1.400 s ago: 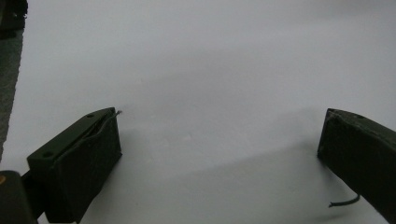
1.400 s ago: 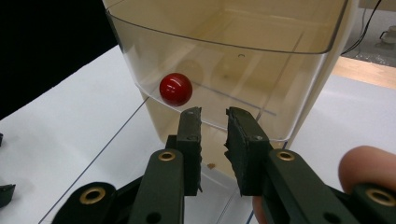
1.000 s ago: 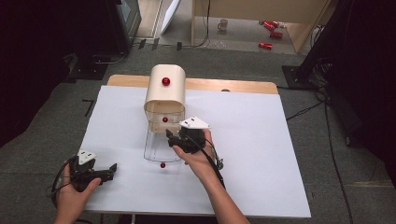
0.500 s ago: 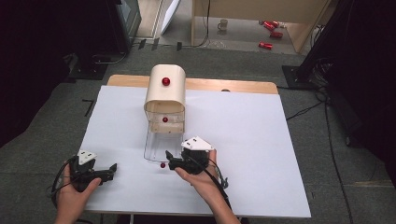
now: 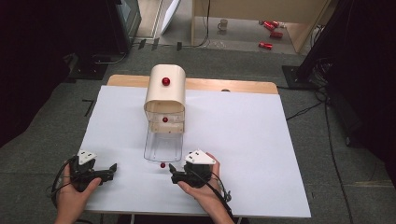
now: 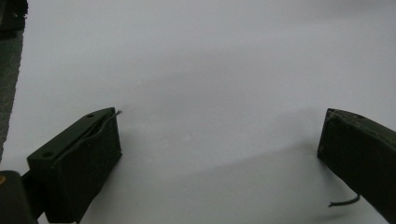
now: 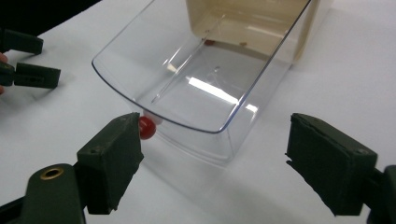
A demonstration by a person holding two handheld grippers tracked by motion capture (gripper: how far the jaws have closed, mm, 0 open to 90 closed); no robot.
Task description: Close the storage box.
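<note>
A grey carpet floor surrounds the bench (image 5: 243, 140), which is covered with a white sheet. On the floor at 12 o'clock, beyond the bench, stand a mug (image 5: 223, 24) and some red cans (image 5: 270, 32).

A cream box (image 5: 165, 93) with a red knob (image 5: 165, 81) on top stands toward 12 o'clock on the bench. A clear drawer (image 5: 162, 144) is pulled out of it toward 6 o'clock, and its front carries a small red handle (image 5: 162, 165).

The right tongs (image 5: 172, 173) lie just at 5 o'clock from this handle. Their jaws have just been opening and now stand wide apart with nothing pressed between them. In the right gripper view the handle (image 7: 146, 127) sits just beside the left jaw, and the drawer (image 7: 205, 79) is empty.

The left tongs (image 5: 112, 169) rest at 8 o'clock from the drawer, well apart from it. Their jaws are apart too, over the bare sheet (image 6: 210, 70).
</note>
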